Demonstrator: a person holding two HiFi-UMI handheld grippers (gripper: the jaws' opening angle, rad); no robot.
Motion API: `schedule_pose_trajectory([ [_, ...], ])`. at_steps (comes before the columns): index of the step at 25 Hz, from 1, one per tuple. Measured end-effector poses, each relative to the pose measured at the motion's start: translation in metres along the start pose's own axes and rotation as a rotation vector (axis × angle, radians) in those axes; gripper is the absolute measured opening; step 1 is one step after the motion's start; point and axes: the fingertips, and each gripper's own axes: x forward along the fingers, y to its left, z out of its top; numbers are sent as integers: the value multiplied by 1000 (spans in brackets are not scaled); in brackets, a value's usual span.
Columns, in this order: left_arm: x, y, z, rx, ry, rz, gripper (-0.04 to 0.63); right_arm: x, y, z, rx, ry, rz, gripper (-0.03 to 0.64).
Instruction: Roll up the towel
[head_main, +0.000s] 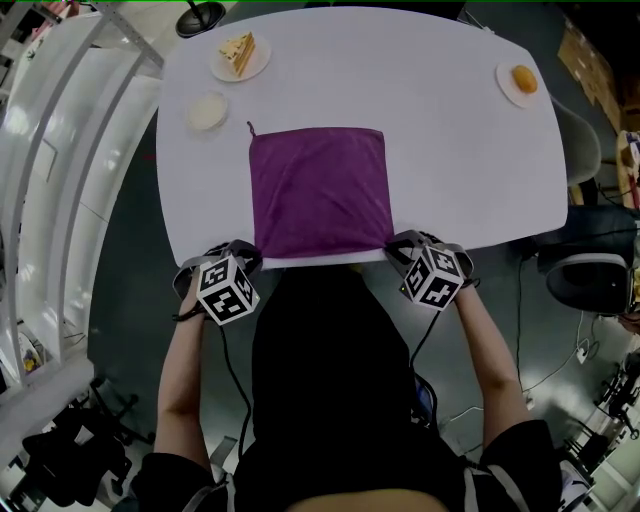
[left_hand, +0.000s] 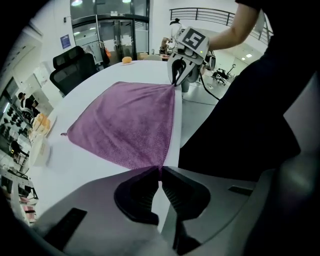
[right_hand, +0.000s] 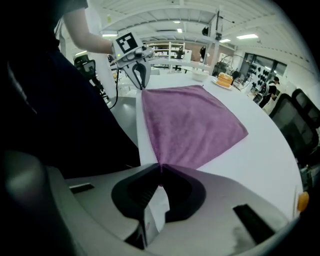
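Purple towel (head_main: 320, 190): we see it spread flat as a near-square on the near part of the white table (head_main: 450, 150). Its near hem lies along the table's lip, close to our body, and a small loop (head_main: 249, 127) pokes out at the far left corner.
Left gripper (left_hand: 160, 172): its jaws are pressed together on the towel's near left corner, with a thin tip of cloth nipped between the dark ribbed pads.
Right gripper (right_hand: 160, 171): it is clamped the same way on the near right corner, and the cloth fans out from the pinch.
Step in hand: we judge the roll is only starting, since both corners are taken and no turn is laid yet.
Doing it well: we should keep the two corners level and the hem taut between them. We should lift only a little, then fold the hem over toward the far edge with both hands in step. If one hand leads, we expect a skewed, cone-shaped roll.
Cloth: it is soft, matte, napped pile with faint creases, and we judge it will sag and slide rather than hold an edge.
Table: its top is smooth and pale with rounded corners, and likely gives little grip.
Around: a cake plate (head_main: 240, 55) and a small pale dish (head_main: 207, 112) sit far left, and a plate with an orange round thing (head_main: 520, 82) sits far right. None of them touches the towel.
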Motion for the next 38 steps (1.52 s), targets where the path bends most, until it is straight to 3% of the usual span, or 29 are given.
schedule_pose_trajectory([
  [9,-24,40,18,-214,-168,12,26,-17,-41,18,230,-150,17,23],
  [15,-20,70,19,-295,-166,67,26,-10,-67,21,337,-146,8,23],
  [24,-5,96,20,-329,-151,118,26,5,-87,21,347,-123,-12,25],
  [26,-3,98,20,-313,-139,125,26,7,-89,20,347,-117,-11,26],
  [28,-1,101,19,-287,-119,136,26,7,-93,17,345,-108,-19,77],
  [35,-4,111,21,-257,-129,161,29,4,-116,1,364,-78,-97,77],
  [38,-5,112,20,-262,-128,156,73,5,-120,-2,364,-71,-123,77],
])
